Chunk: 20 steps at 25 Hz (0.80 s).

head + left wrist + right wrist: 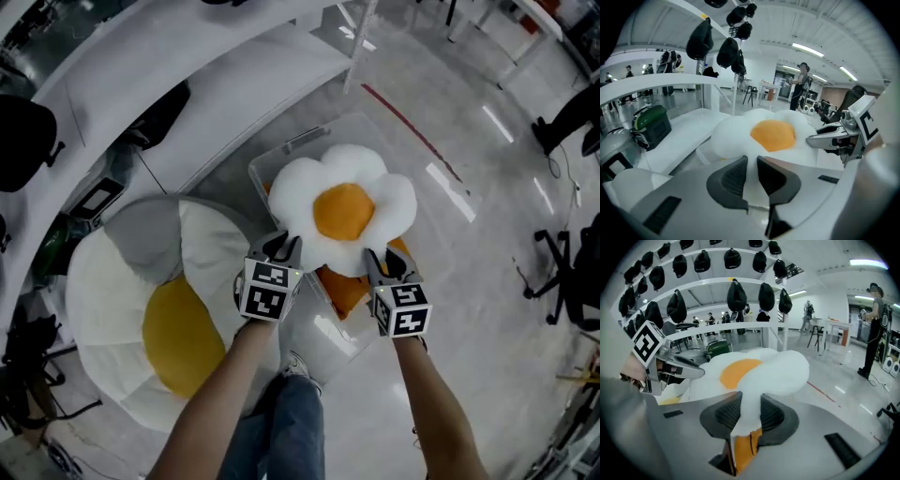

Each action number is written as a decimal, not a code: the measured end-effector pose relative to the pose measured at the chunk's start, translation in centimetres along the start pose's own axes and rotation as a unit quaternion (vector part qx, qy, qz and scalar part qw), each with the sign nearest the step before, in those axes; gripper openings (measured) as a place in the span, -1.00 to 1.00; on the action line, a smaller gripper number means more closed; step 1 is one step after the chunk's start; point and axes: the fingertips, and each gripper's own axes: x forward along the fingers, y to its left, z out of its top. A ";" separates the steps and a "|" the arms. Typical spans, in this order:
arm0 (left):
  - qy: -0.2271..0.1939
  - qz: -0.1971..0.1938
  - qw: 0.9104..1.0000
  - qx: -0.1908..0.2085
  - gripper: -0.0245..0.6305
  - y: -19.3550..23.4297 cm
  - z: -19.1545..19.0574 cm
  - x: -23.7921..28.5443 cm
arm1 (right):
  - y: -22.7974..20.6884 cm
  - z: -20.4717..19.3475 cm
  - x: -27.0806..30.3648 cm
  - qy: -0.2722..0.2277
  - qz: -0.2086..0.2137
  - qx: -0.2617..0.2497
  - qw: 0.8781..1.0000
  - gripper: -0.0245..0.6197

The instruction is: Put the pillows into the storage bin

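A fried-egg pillow (pixel 342 206), white with an orange yolk, hangs spread between both grippers above a clear plastic storage bin (pixel 281 152). My left gripper (pixel 281 249) is shut on its near left edge, and the pillow (pixel 759 133) shows pinched between those jaws. My right gripper (pixel 382 262) is shut on the near right edge; the white fabric and an orange underside of the pillow (pixel 754 366) sit between its jaws. Another orange pillow (pixel 345 289) lies in the bin under the held one. A bigger egg-shaped pillow (pixel 150 319) rests on the floor at the left.
A long white table (pixel 187 66) runs along the far left with dark gear on it. A black office chair (pixel 562 281) stands at the right. A person's legs and shoe (pixel 295 375) are below the grippers. People stand far off in the hall (pixel 874 329).
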 end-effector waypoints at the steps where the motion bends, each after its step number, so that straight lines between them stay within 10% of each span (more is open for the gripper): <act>1: 0.005 -0.008 1.000 0.007 -0.71 -1.2 -0.2 1.5 | -1.5 -1.2 -0.1 0.004 -0.009 0.009 1.000 -0.63; 20: 0.142 -0.045 0.982 0.117 -0.48 -7.7 -10.4 13.5 | -7.2 -17.5 3.1 0.096 -0.067 0.118 0.986 -0.25</act>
